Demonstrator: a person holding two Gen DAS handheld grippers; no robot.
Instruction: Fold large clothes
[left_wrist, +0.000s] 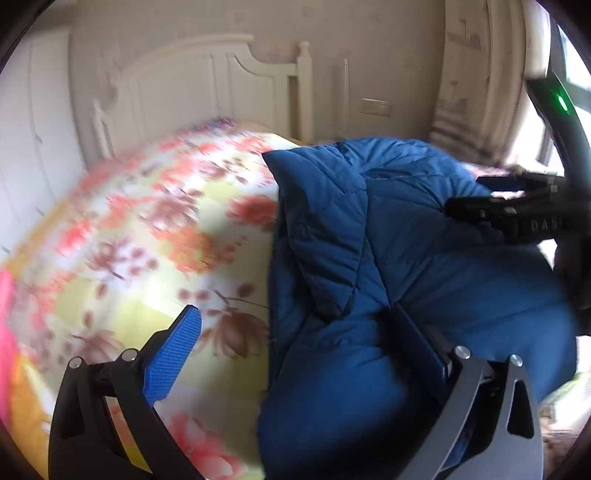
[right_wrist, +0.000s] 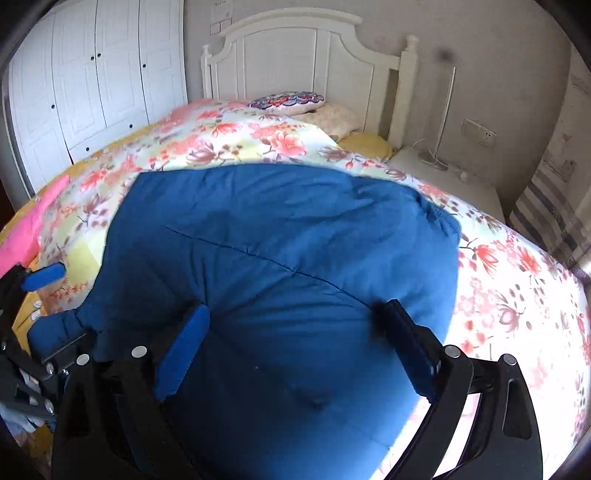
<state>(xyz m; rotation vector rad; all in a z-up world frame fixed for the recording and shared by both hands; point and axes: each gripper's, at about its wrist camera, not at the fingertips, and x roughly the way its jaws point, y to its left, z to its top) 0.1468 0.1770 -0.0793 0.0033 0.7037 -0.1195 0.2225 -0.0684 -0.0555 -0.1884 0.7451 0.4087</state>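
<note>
Jacket: blue quilted garment, lying bunched on the bed over the floral quilt. In the right wrist view it forms one broad padded mound with a diagonal seam across it. In the left wrist view a folded flap with a pointed corner lies on top of the main body.
Quilt: floral, pink and red on pale yellow and white; it covers the bed and shows on both sides of the jacket. Blurred in the left wrist view.
Left tongs: released, jaws spread wide. The left pad stands over bare quilt; the right finger lies against the jacket fabric. Nothing is gripped between them. In the right wrist view the left tongs show at the left edge, beside the jacket's near left part.
Right tongs: released, jaws spread wide over the near part of the jacket. Both pads touch or sit just above the fabric; which of the two cannot be told. No fold is pinched. In the left wrist view the right tongs appear at the right edge, over the far part of the jacket.
Headboard: white, at the far end of the bed.
Pillows: at the head of the bed, well apart from the jacket.
Wardrobe: white doors, left of the bed.
Pink cloth: on the left edge of the bed, near the jacket, not touching it.
</note>
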